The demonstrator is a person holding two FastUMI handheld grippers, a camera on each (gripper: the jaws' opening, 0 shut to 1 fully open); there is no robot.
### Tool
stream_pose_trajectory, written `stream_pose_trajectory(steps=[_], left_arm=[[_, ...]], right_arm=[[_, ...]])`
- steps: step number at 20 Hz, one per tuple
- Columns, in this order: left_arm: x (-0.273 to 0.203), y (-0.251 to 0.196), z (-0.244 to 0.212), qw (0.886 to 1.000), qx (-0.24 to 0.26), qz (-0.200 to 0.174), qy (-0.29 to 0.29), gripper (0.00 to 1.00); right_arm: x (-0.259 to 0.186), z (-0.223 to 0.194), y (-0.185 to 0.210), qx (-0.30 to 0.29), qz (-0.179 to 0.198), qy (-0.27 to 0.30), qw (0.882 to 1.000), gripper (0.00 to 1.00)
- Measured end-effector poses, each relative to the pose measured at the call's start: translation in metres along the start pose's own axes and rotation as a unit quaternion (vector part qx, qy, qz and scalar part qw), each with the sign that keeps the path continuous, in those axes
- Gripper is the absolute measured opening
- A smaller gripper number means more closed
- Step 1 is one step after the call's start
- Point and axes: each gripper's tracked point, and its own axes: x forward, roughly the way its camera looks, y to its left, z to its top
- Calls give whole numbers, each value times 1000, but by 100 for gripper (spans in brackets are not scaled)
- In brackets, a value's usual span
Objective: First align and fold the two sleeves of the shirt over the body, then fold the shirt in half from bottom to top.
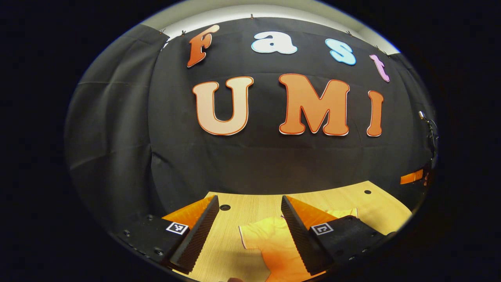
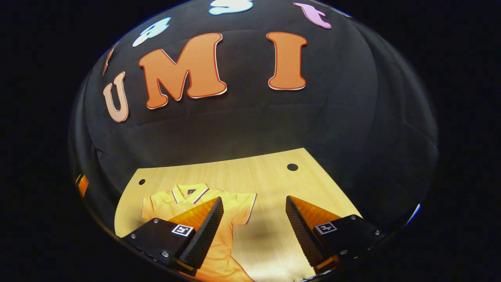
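Observation:
A yellow polo shirt [image 2: 184,201] with dark-trimmed collar and sleeve cuffs lies flat on the wooden table [image 2: 254,172], collar toward the far wall, both short sleeves spread out. In the right gripper view my right gripper [image 2: 254,215] is open above the table, just right of the shirt's right sleeve [image 2: 244,207], nothing between its fingers. In the left gripper view my left gripper [image 1: 250,215] is open too, hovering over the shirt's left sleeve [image 1: 262,239], with the shirt [image 1: 282,250] running under its right finger.
The tabletop has small round holes [image 2: 292,167] near its back edge [image 1: 225,207]. The black cloth wall stands close behind the table. An orange object [image 1: 411,177] sits at the far right of the left gripper view.

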Motion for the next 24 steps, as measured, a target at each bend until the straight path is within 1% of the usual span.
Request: stream_pose_trajectory(steps=[2, 3, 5, 7, 9, 11, 16, 19, 21, 24], left_arm=[[0, 5, 0, 1000, -1, 1, -1, 98], [0, 8, -1, 1000, 1, 3, -1, 98], [1, 18, -5, 1000, 1, 8, -2, 98], [1, 30, -11, 1000, 0, 17, 2, 98], [1, 38, -15, 1000, -2, 23, 5, 98], [1, 48, -21, 999, -2, 33, 12, 98], [10, 64, -37, 998, -17, 50, 31, 98], [15, 70, -43, 997, -15, 60, 43, 98], [19, 74, -50, 997, -15, 63, 52, 98], [25, 79, -61, 995, -26, 73, 66, 98]], right_arm=[[18, 0, 4, 5, 1, 27, 1000, 97], [27, -3, 6, 3, 4, 50, 999, 97], [46, -8, 14, 15, 17, 88, 996, 97], [67, -20, 23, 25, 29, 132, 990, 97], [90, -35, 23, 26, 32, 177, 983, 97], [111, -51, 24, 35, 27, 223, 974, 98], [174, -104, 23, 22, -2, 307, 952, 99], [200, -129, 21, 15, -14, 340, 940, 99], [214, -144, 19, 25, -24, 362, 932, 99], [229, -154, 17, 27, -31, 373, 927, 99]])
